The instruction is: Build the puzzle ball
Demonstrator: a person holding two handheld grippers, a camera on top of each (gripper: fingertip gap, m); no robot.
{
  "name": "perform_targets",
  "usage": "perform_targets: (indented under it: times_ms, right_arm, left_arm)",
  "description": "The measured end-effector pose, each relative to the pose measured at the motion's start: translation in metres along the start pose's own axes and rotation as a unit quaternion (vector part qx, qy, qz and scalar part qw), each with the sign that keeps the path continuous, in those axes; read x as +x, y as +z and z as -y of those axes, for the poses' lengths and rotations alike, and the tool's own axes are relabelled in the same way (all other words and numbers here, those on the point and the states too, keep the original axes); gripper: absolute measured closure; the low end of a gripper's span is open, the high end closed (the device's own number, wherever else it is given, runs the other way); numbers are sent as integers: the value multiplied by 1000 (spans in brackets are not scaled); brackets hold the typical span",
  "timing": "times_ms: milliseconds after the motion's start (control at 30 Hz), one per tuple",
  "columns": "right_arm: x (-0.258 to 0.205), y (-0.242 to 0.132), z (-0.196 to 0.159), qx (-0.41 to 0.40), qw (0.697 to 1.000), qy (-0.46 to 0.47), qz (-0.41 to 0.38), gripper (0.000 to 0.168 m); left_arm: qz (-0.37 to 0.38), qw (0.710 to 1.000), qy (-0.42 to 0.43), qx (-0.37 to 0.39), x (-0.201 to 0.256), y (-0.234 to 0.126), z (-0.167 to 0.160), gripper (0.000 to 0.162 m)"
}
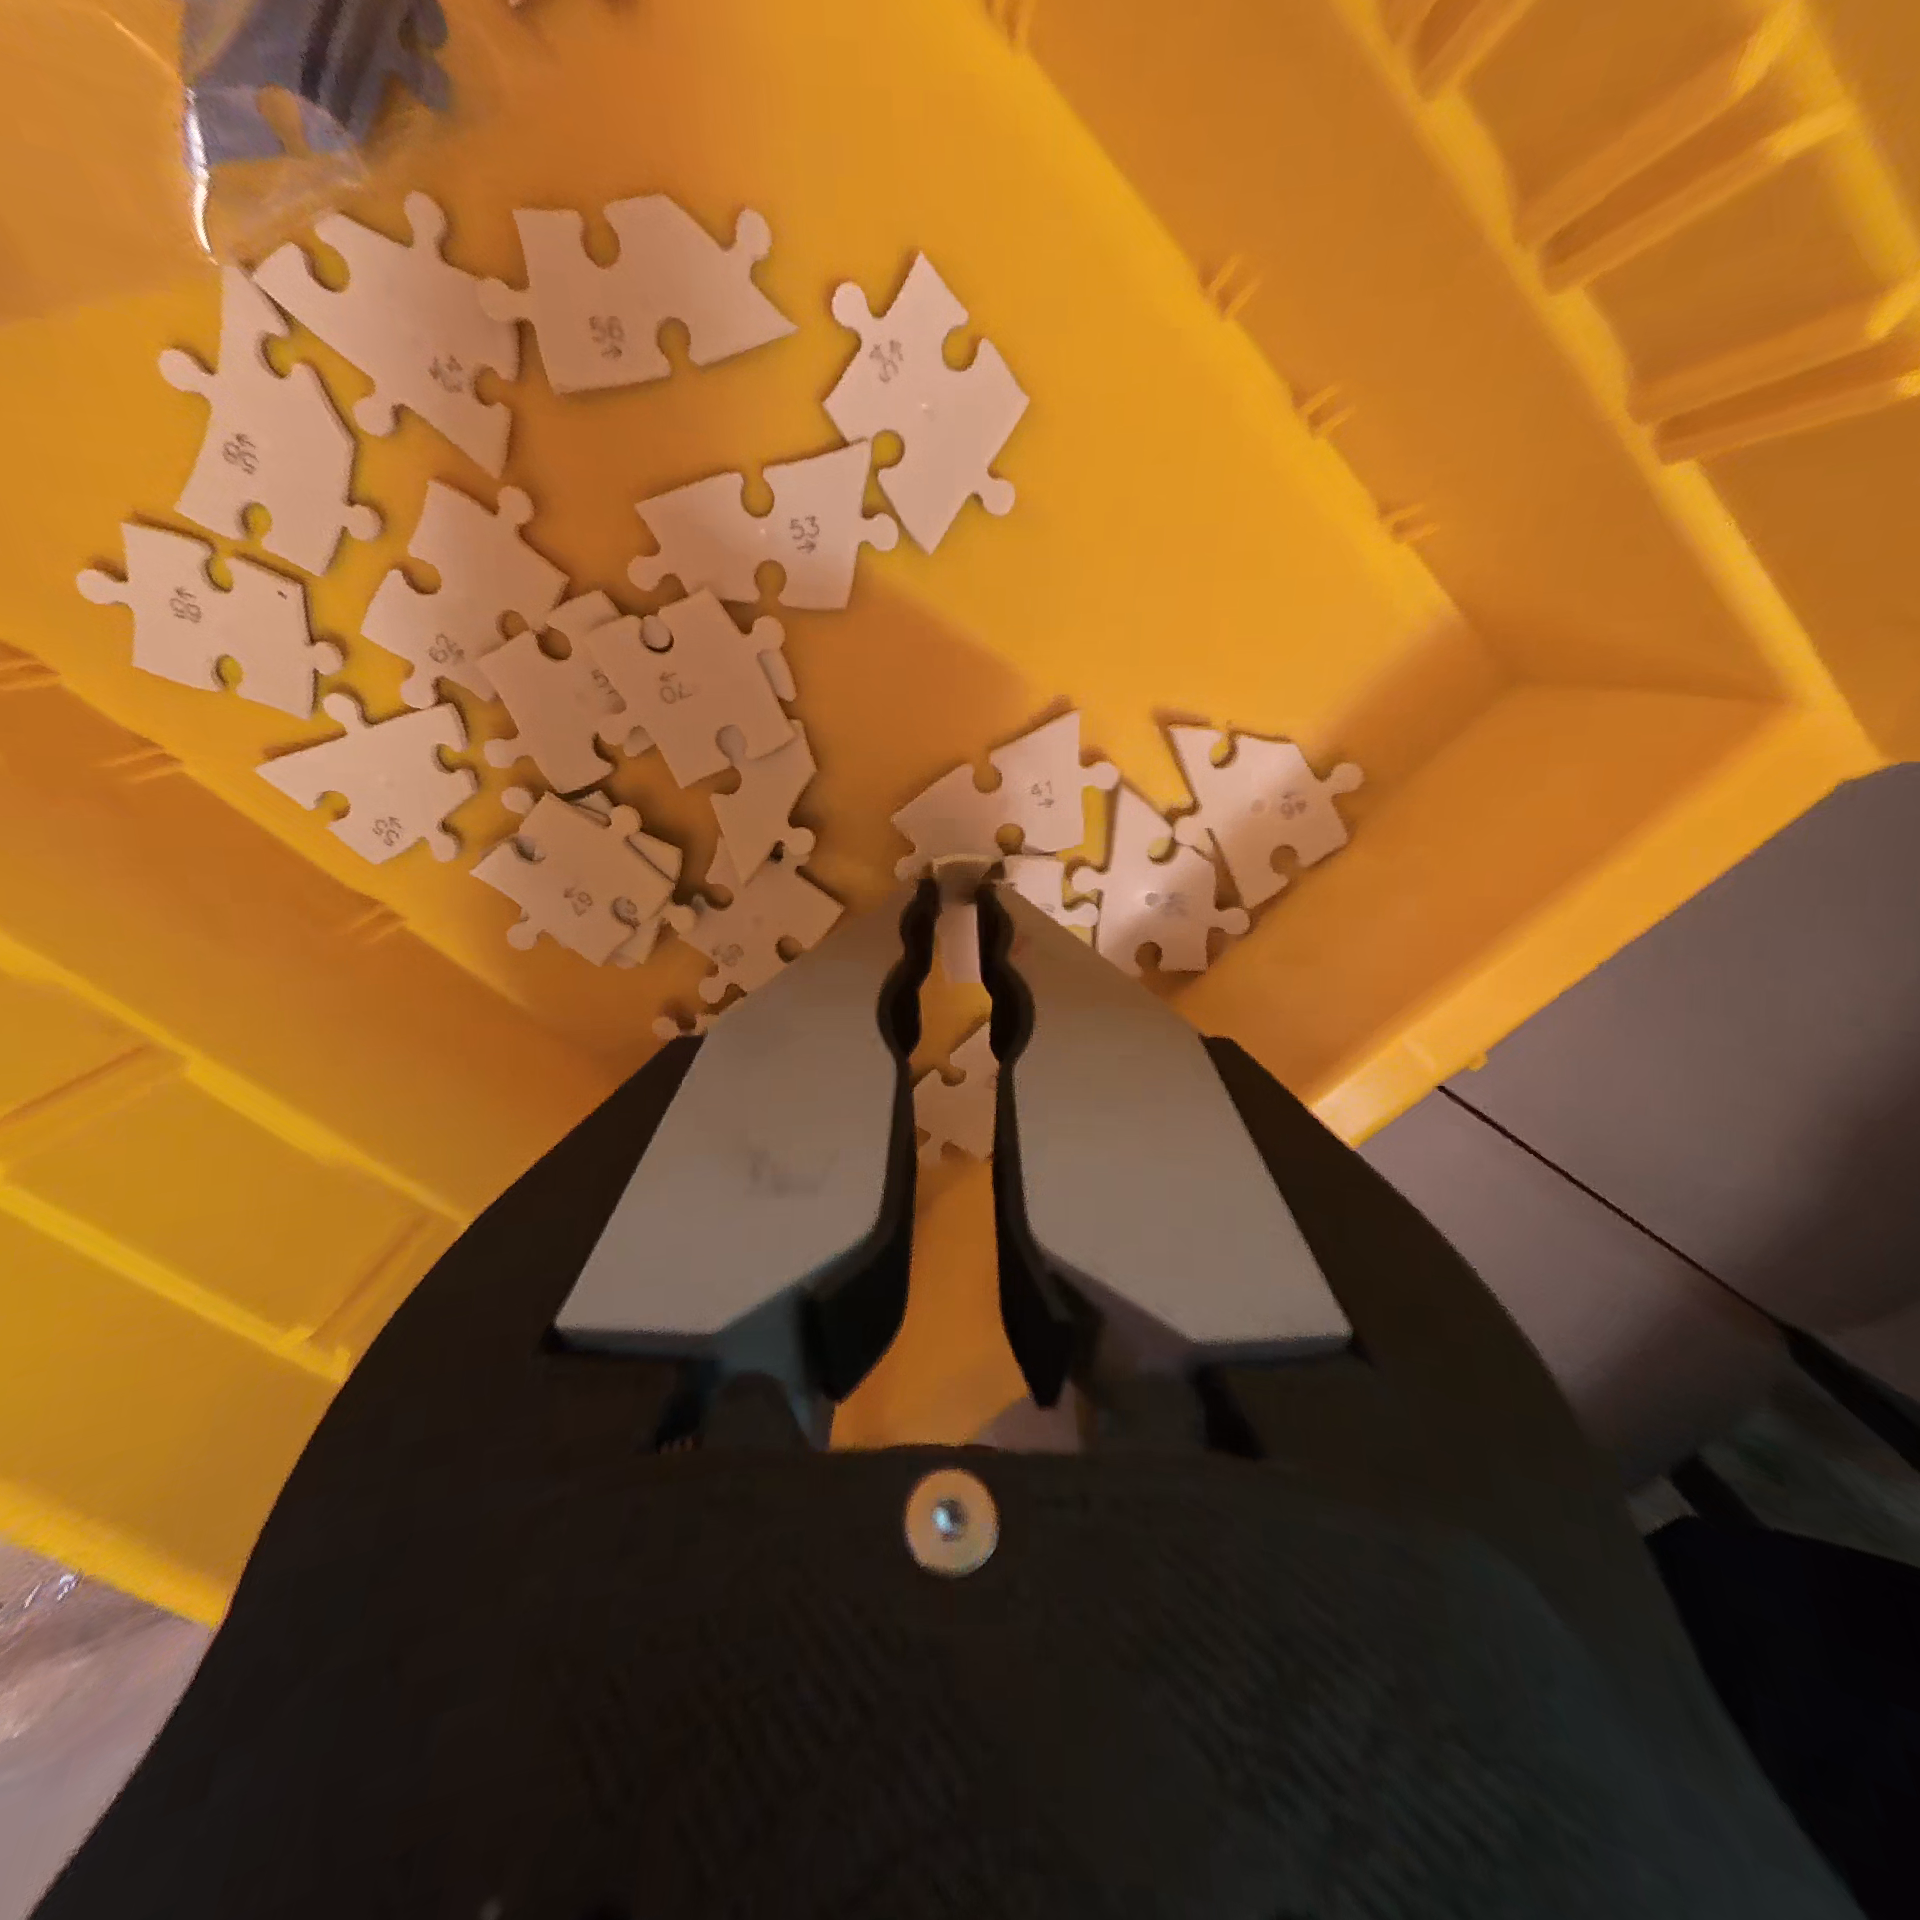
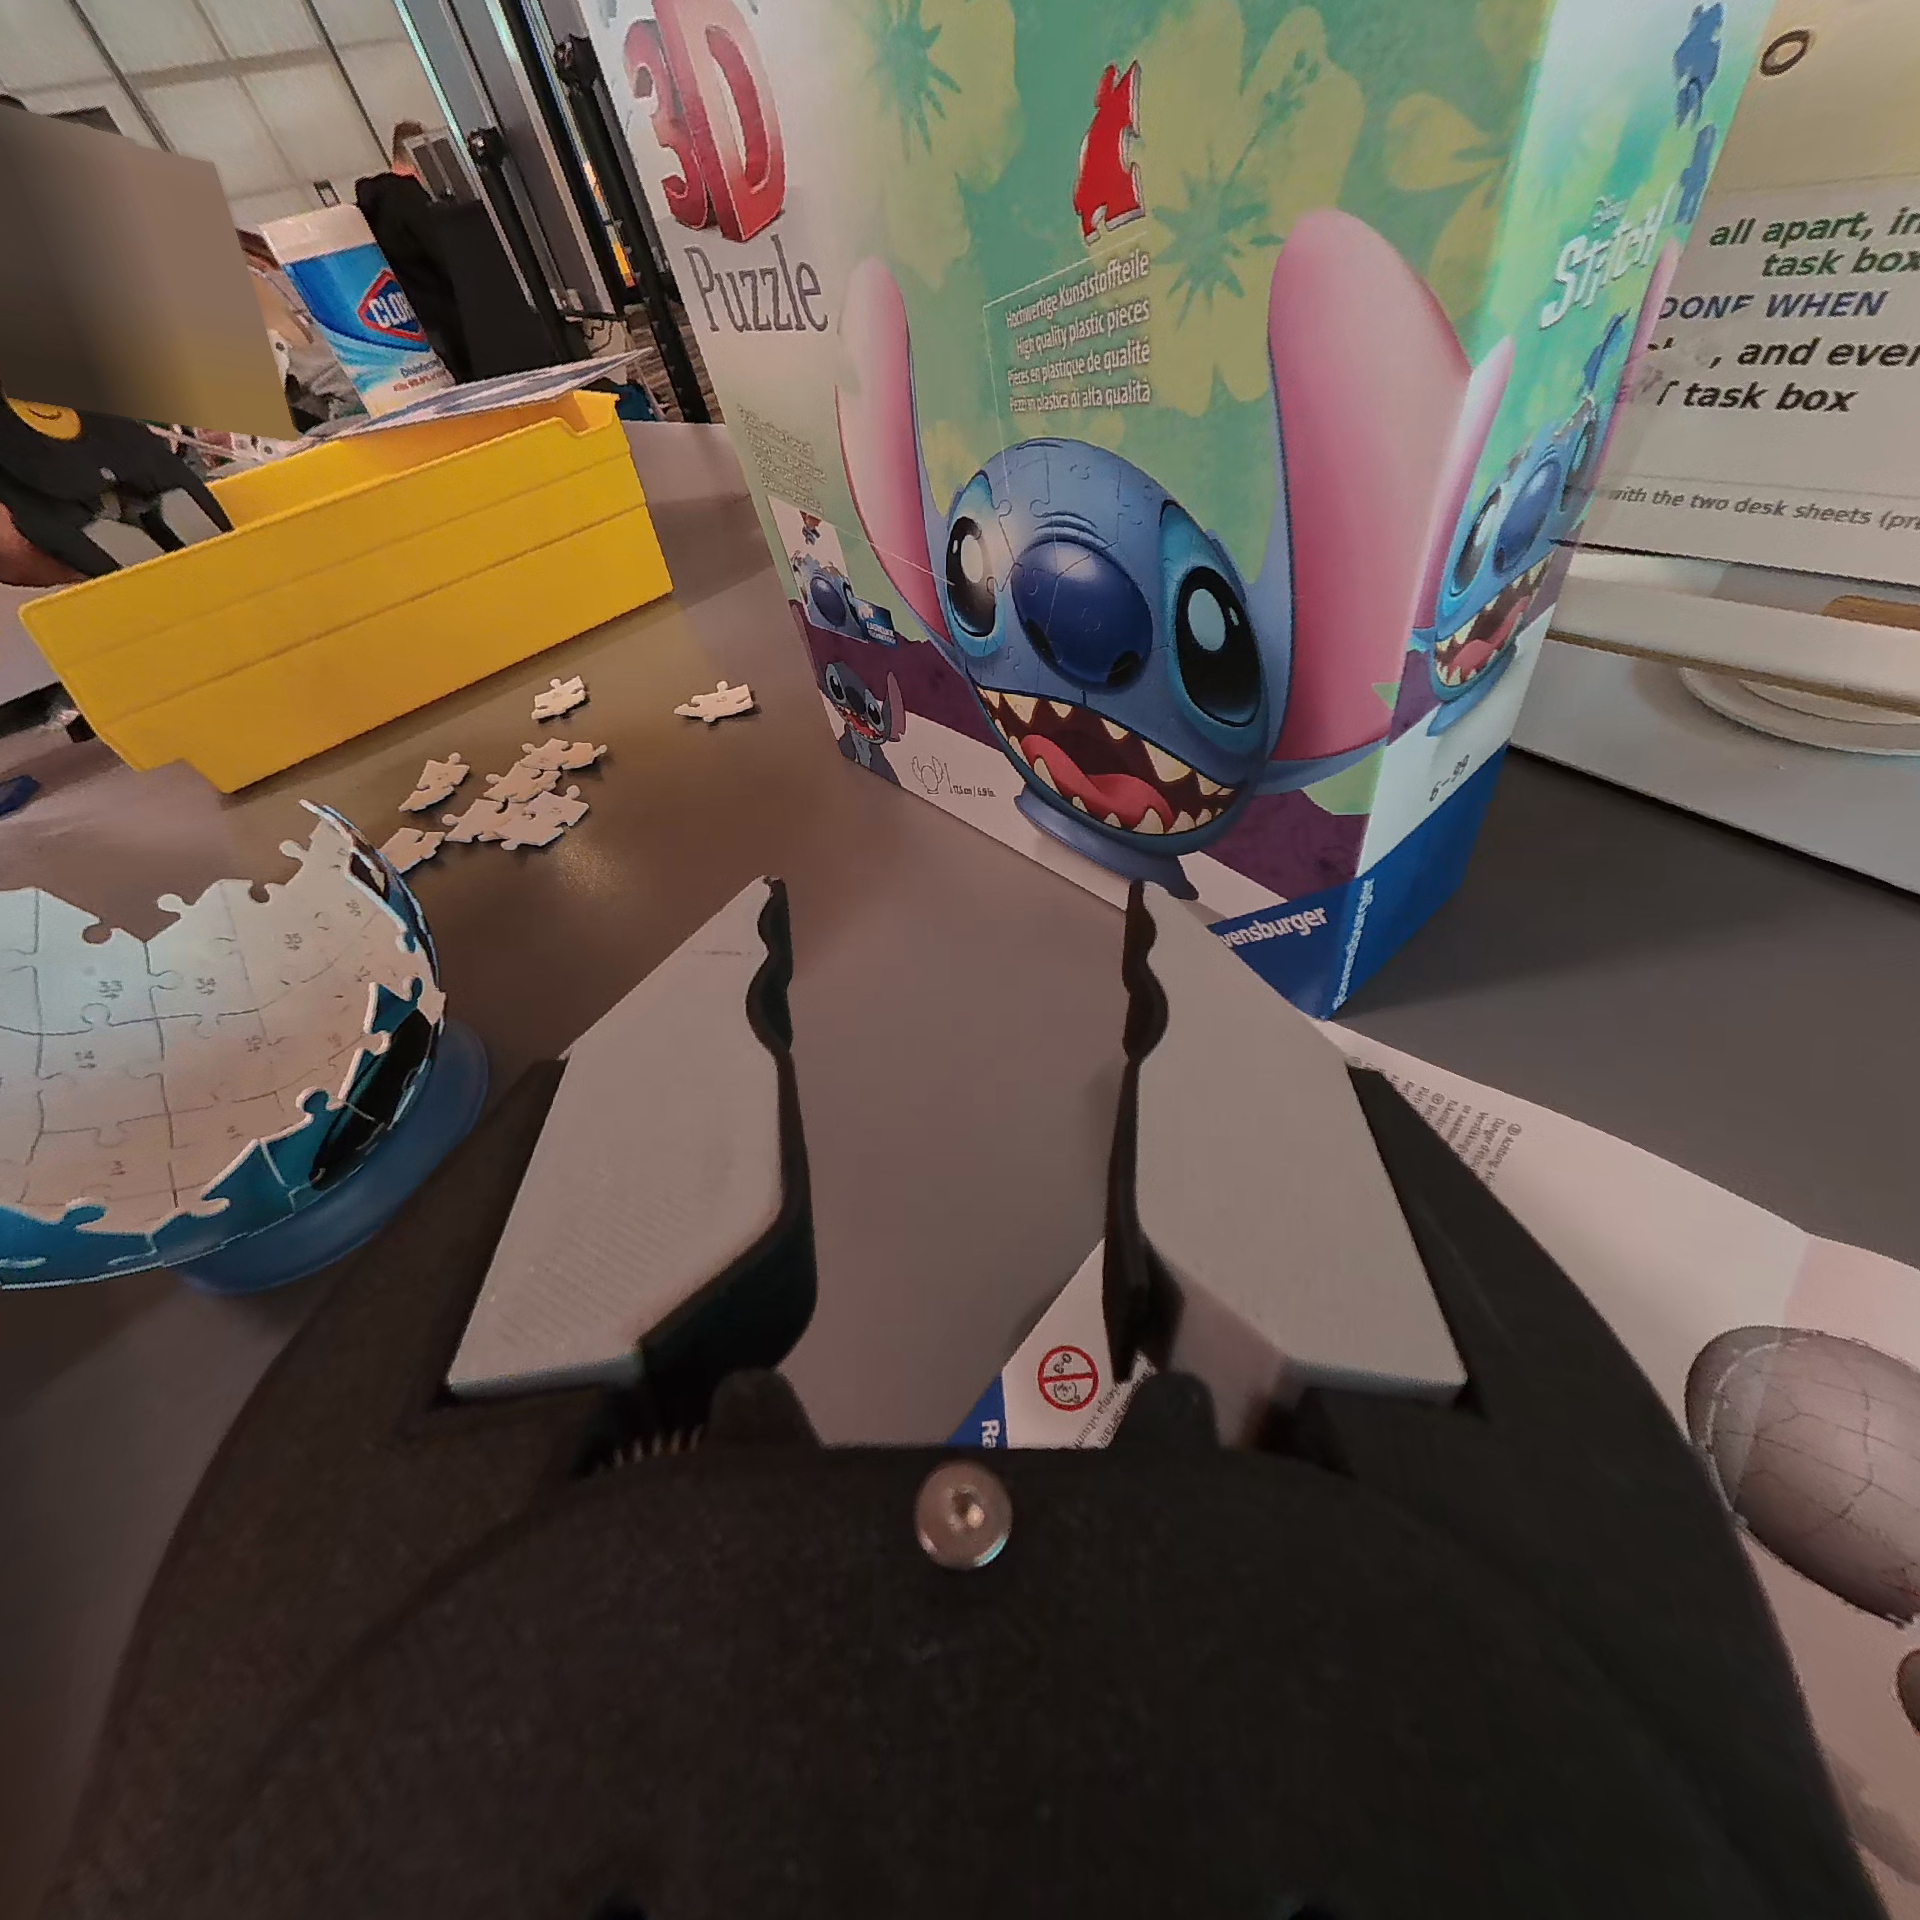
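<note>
My left gripper (image 1: 958,894) reaches into the yellow bin (image 1: 1143,312) and is shut on a pale puzzle piece (image 1: 958,871), pinched edge-on at the tips. Several loose pieces (image 1: 717,686) lie face down on the bin floor around it. In the right wrist view the half-built puzzle ball (image 2: 187,1049) sits open like a bowl on its blue stand (image 2: 416,1143) at the left. My right gripper (image 2: 956,904) is open and empty above the table, right of the ball. The left gripper (image 2: 94,488) shows far off at the yellow bin (image 2: 364,603).
Several loose pieces (image 2: 509,800) lie on the grey table between ball and bin. The tall puzzle box (image 2: 1143,468) stands just ahead of my right gripper. An instruction sheet (image 2: 1662,1299) lies at the right, with a white printed sheet (image 2: 1766,312) behind. A plastic bag (image 1: 301,94) lies in the bin. One gripper's finger ends stand about 55 cm off the other's.
</note>
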State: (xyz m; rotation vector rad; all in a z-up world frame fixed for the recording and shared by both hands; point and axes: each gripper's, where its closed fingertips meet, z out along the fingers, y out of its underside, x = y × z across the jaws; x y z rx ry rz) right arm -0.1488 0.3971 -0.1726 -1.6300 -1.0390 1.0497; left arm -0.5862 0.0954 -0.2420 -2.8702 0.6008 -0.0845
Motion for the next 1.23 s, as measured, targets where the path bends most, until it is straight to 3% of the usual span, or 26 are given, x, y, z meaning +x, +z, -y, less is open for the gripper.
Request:
perform_targets:
  times_ms: [267, 467, 600, 700, 933, 1233]
  right_arm:
    - [0, 0, 0, 0, 1000, 4, 3, 107]
    - [-2, 0, 0, 1, 1000, 5, 9, 107]
    - [-6, 1, 0, 1, 1000, 8, 19, 107]
    - [-10, 2, -1, -1, 1000, 9, 29, 107]
    - [-17, 3, -2, -7, 999, 11, 40, 108]
    - [-29, 6, -4, -13, 998, 8, 63, 109]
  left_arm:
    - [-4, 999, 3, 39, 3, -10, 9, 161]
    - [51, 994, -22, 95, -13, -56, 11, 162]
    - [31, 977, -16, 209, 1, -115, 48, 162]
    - [-22, 969, 35, 242, 36, -131, 87, 162]
    - [-93, 970, 119, 191, 110, -88, 156, 162]
    - [-88, 976, 186, 67, 182, -13, 181, 162]
